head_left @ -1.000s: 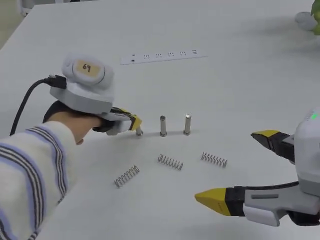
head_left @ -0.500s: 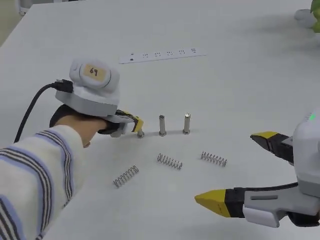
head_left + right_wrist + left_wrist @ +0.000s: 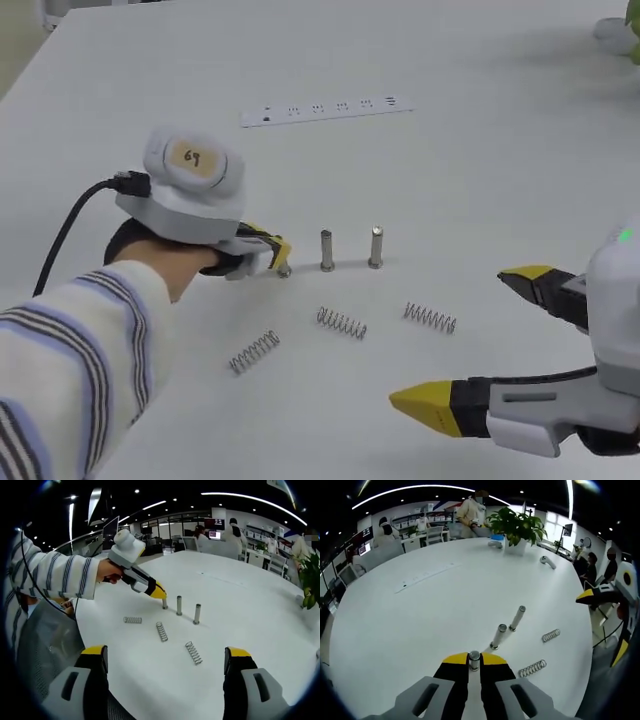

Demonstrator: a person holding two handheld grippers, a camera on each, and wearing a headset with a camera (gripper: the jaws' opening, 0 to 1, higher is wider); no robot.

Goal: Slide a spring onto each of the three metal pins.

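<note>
Three short metal pins stand upright in a row on the white table: the left pin (image 3: 284, 270), the middle pin (image 3: 327, 250) and the right pin (image 3: 376, 246). My left gripper (image 3: 280, 254) comes in from the left and is shut on the left pin (image 3: 474, 659), whose top shows between the yellow tips. Three springs lie flat in front of the pins: a left spring (image 3: 253, 352), a middle spring (image 3: 341, 322) and a right spring (image 3: 430, 318). My right gripper (image 3: 475, 340) hovers wide open at the near right, holding nothing, with the springs ahead of it (image 3: 166, 655).
A white power strip (image 3: 325, 108) lies farther back on the table. A black cable (image 3: 70, 215) trails from the left gripper toward the left edge. A potted plant (image 3: 517, 525) stands at the far side. People sit and stand around the room beyond the table.
The left hand has shifted slightly to the right, still closed around the left pin. The right gripper, springs and other pins hold their places.
</note>
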